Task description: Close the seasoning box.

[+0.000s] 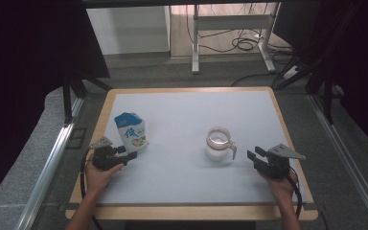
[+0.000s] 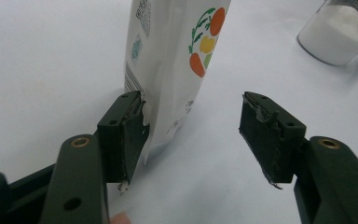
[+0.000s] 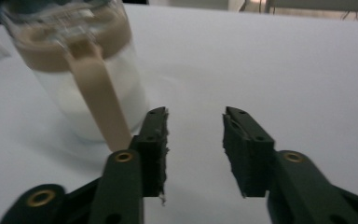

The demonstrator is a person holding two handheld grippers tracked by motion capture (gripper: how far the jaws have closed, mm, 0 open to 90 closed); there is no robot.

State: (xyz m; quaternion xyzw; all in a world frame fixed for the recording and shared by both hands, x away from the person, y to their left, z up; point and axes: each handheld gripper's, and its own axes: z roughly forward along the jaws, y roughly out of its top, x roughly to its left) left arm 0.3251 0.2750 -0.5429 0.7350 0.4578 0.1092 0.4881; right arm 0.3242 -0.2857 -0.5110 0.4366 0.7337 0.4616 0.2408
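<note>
Lower left of the high view: the left claw (image 1: 128, 153) is spread wide, its jaws reaching the base of the milk carton (image 1: 132, 131). In the left gripper view 1 jaw touches the carton's edge; the other stands clear. Lower right: the right claw (image 1: 251, 156) is held narrowly apart, holding nothing, just beside the handle of the glass jar (image 1: 218, 143). Both items stand upright mid-frame on the white tabletop (image 1: 187, 110), well apart.

a white-topped table (image 1: 187, 103) carries a milk carton (image 1: 131, 132) and a glass jug (image 1: 218, 143).
</note>
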